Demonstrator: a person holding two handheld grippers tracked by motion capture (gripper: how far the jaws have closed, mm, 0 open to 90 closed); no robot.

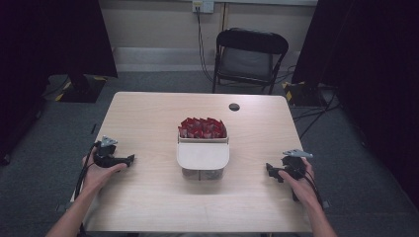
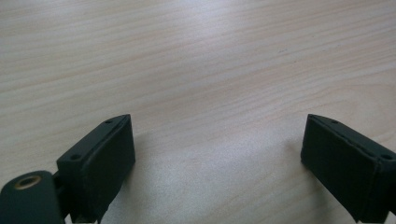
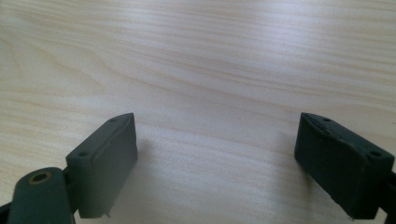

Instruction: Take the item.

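Detail inside the box (image 1: 203, 154) is hard for us to make out: we see red packets (image 1: 202, 128) packed in its far half, while a pale lid hides the near half and its lower front is dim. The box sits on the table (image 1: 148, 118), between our two grippers and well apart from each. Our left gripper (image 1: 129, 159) rests with jaws spread wide, holding nothing. Our right gripper (image 1: 269, 170) likewise gapes wide over bare wood, empty.

table (image 1: 148, 207): light wood | box of red packets (image 1: 203, 148) at centre | both tools resting
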